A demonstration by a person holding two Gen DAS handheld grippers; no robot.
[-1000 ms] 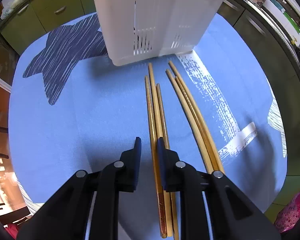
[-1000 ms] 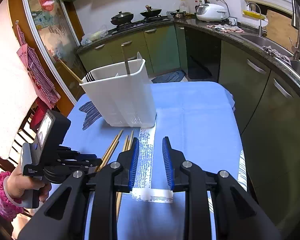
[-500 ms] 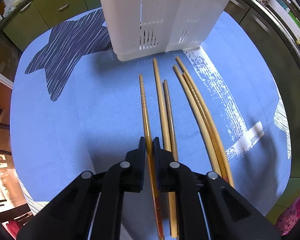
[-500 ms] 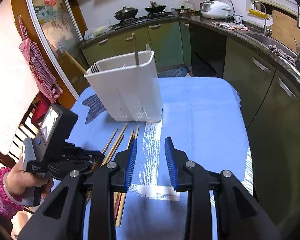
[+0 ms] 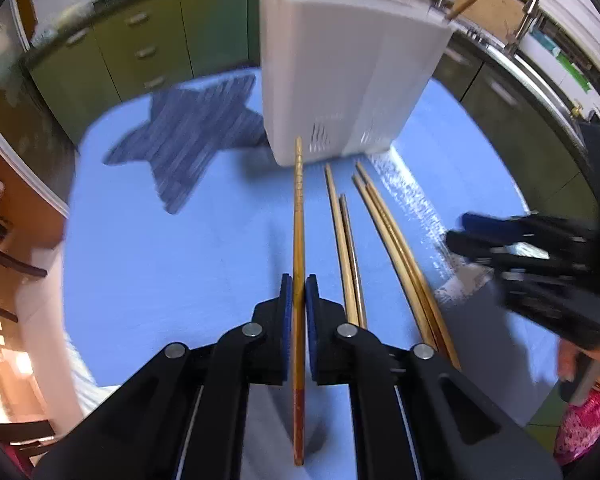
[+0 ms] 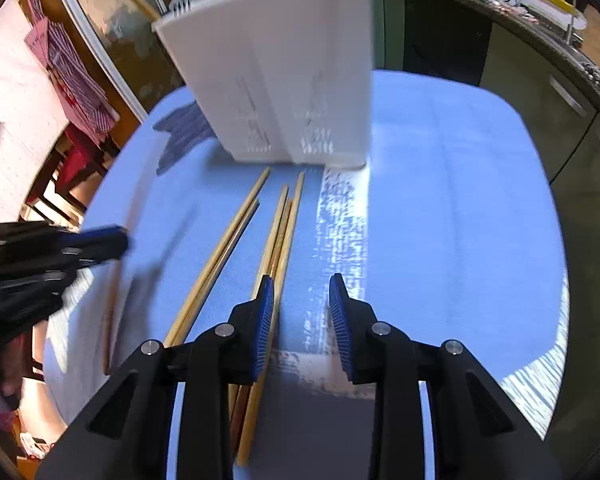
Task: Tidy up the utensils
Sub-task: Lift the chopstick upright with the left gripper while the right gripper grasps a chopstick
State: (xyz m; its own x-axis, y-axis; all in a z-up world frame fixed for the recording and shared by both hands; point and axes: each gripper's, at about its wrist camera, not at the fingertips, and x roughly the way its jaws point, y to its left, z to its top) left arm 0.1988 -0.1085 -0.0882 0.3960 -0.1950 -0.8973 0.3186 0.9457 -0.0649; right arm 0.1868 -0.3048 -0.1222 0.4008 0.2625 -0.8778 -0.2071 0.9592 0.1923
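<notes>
My left gripper (image 5: 299, 280) is shut on one wooden chopstick (image 5: 299, 208), which is off the cloth and points at the white utensil holder (image 5: 340, 80). Several more chopsticks lie on the blue cloth: a pair (image 5: 346, 248) and a bundle (image 5: 396, 248) to its right. In the right wrist view, my right gripper (image 6: 301, 280) hovers open and low over the cloth, its left finger (image 6: 265, 304) above the bundle of chopsticks (image 6: 278, 232). Nothing sits between its pads. The other pair (image 6: 224, 256) lies further left. The holder (image 6: 284, 80) stands behind, with utensils sticking out on top.
The blue tablecloth (image 5: 160, 280) has a dark star print (image 5: 188, 140) and a white brushed stripe (image 6: 340, 216). Green cabinets (image 5: 140, 48) and a counter with a sink ring the table. The left gripper (image 6: 100, 240) shows blurred at the left edge of the right wrist view.
My left gripper closed on one chopstick and lifted it off the cloth. The right gripper dropped from high above the table to just over the chopsticks.
</notes>
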